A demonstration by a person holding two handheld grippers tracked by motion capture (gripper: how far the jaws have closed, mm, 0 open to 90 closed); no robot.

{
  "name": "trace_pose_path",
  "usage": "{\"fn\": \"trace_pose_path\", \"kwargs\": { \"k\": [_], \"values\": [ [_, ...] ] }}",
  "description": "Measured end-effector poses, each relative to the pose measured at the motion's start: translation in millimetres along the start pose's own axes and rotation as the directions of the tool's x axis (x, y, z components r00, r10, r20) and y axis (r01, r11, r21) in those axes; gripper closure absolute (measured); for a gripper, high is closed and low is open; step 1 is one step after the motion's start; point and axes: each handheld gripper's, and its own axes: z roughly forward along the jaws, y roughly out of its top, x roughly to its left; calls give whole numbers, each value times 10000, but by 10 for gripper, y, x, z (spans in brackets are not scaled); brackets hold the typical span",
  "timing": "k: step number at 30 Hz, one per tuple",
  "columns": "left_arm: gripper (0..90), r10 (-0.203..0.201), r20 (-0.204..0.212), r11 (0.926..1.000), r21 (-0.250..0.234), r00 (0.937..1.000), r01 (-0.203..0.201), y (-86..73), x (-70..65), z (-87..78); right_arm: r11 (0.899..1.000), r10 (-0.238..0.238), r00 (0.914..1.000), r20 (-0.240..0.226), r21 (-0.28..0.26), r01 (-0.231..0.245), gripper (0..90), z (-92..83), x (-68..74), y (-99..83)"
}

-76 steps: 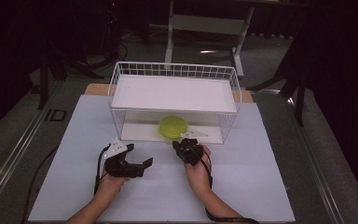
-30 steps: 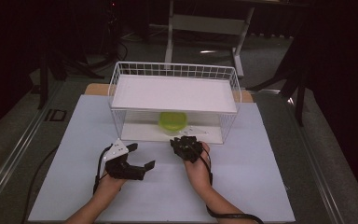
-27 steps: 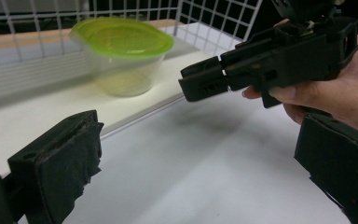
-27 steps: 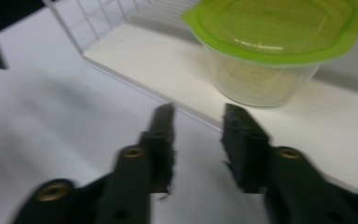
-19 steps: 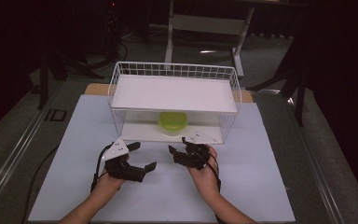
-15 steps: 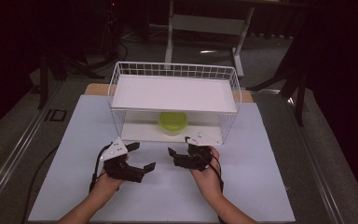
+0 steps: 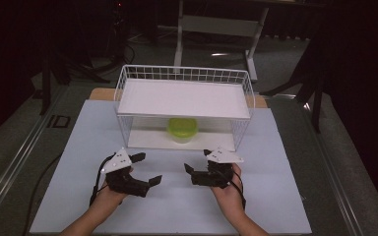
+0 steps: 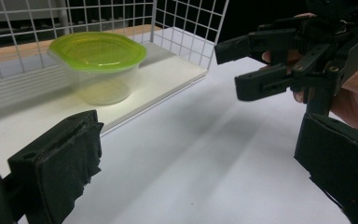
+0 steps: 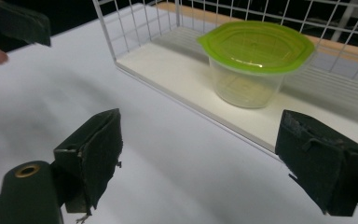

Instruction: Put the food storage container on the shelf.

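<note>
Two grippers: left gripper, right gripper, jaws spread, empty.
Container: ahead on rack lower shelf, roughly midway between them.

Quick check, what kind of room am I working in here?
Probably a lab or data-recording bench, not a home: a white board-covered table, a white wire shelf rack holding one green-lidded container, dark surroundings and an equipment stand behind.

Clear, shiny plastic tub with a smooth green plastic lid. Thin white metal wire for the rack. Matt white surface, smooth like paper. Black pads on the left hand-held gripper, rough and frayed like foam.
</note>
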Motion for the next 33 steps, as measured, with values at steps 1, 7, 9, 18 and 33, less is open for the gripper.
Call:
{"fn": "trace_pose_path", "kwargs": {
  "k": [1, 7, 9, 18, 33],
  "values": [
    [13, -32, 49, 10000, 26, 10000, 32, -10, 0, -4, 10000, -18, 10000, -32, -11, 18, 146, -31, -2, -9],
    [13, -105, -33, 9999, 137, 9999, 105, -117, 24, -66, 9998, 114, 9999, -21, -147, -114, 150, -235, -64, -72],
    [13, -156, -121, 9998, 148, 9998, 158, -145, 41, -94, 9999, 123, 9999, 54, -64, -123, 150, -285, -90, -102],
    [13, -234, -319, 9996, 178, 9992, 240, -197, 54, -236, 9989, 456, 9987, 220, 83, -458, 152, -497, -235, -250],
    [13, -421, -145, 9991, 77, 9990, 423, -304, 54, -348, 9981, 380, 9988, 313, 478, -395, 154, -738, -382, -501]
  ]
}}
